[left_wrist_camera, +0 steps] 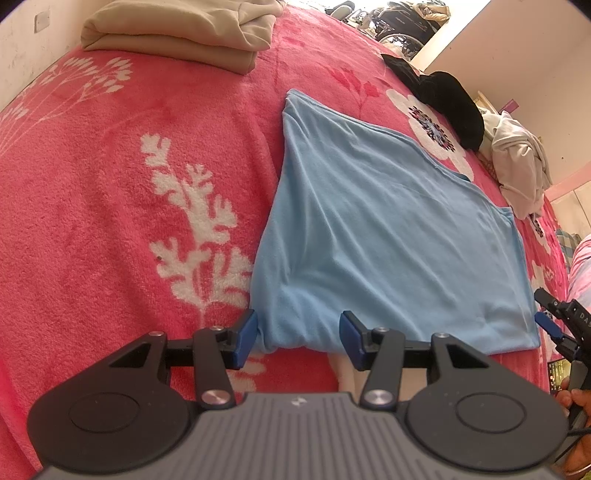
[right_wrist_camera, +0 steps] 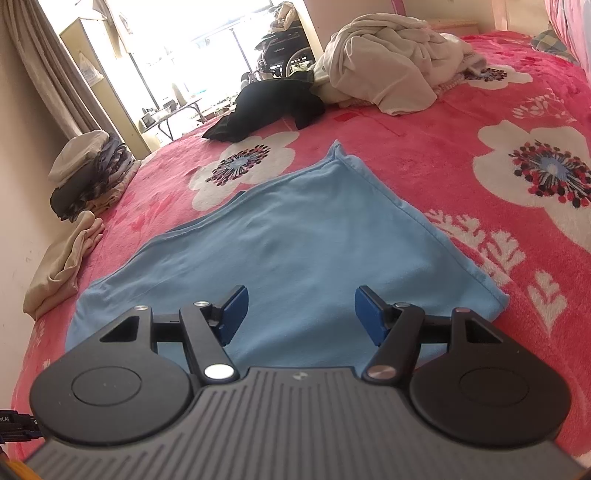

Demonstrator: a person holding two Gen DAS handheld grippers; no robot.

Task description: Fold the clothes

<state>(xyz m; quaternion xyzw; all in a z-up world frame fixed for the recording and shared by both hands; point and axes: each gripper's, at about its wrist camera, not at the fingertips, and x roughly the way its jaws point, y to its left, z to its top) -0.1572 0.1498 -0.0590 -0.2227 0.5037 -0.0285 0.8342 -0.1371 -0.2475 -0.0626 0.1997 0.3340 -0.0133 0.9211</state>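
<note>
From the left wrist camera, the blue garment (left_wrist_camera: pixel 395 236) lies folded flat on the pink floral blanket (left_wrist_camera: pixel 110 206). The left gripper (left_wrist_camera: pixel 298 338) sits at the garment's near left corner, jaws spread wide, clamping nothing — one blue pad is just beside the bunched edge. Beyond the garment: beige folded clothes (left_wrist_camera: pixel 177 33), a black garment (left_wrist_camera: pixel 450 99) and a white pile (left_wrist_camera: pixel 521 162).

Over to the right wrist camera — the right gripper (right_wrist_camera: pixel 301 314) hovers over the blue garment's (right_wrist_camera: pixel 295 236) near edge, jaws apart, empty. Past the garment lie the black garment (right_wrist_camera: pixel 273 107) and white pile (right_wrist_camera: pixel 388 62); a stack of folded clothes (right_wrist_camera: pixel 88 170) is off to its left.
</note>
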